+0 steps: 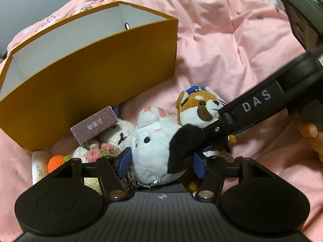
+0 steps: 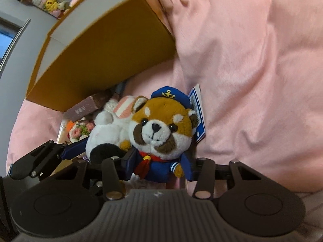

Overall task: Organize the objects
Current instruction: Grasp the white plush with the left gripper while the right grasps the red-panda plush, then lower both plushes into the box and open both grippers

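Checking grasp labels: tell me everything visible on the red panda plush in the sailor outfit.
The red panda plush is soft pile fabric: orange-and-white face, brown cheek patches, black eyes and nose. It wears a blue cap with a gold anchor, a blue sailor top and a red neckerchief, and a blue-and-white tag hangs by its cap. It sits upright facing the right camera, on the pink blanket, leaning against the white plush. The right gripper has its blue fingers either side of the body, apparently pressing it.

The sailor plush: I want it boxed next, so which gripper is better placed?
Right. The right gripper already brackets the sailor plush; the left gripper straddles the white plush.
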Tool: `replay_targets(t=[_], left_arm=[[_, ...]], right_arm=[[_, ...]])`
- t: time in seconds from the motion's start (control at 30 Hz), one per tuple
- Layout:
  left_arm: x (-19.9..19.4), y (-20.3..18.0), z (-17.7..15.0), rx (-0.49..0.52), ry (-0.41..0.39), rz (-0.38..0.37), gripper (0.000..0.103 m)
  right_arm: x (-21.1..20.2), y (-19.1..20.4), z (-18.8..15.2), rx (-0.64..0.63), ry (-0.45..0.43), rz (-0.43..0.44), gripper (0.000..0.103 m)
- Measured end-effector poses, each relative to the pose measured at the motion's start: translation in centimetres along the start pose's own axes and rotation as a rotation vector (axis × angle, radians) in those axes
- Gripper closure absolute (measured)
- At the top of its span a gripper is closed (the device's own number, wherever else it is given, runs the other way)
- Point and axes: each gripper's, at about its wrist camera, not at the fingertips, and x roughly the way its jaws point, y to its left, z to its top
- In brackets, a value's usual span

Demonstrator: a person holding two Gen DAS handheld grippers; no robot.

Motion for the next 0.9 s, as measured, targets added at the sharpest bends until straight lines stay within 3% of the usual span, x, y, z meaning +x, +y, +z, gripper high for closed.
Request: replay_targets(t=[0.33, 0.67, 0.9], left_arm=[[-4.6, 4.0, 0.6, -0.219, -0.122, -0.085, 0.038], [-9.4, 7.9, 3.2, -0.296, -0.299, -0.02, 0.039], [-12.5, 9.7, 5.9, -0.289, -0.442, 0.038, 0.041]], right_arm=[[-4.3, 2.8, 1.3, -0.145, -0.151, 0.025, 0.057], [-8.8, 5.7, 4.8, -0.253, -0.252, 0.114, 0.057], [-10.9, 9.6, 8.3, -0.347, -0.325, 0.183, 0.057]])
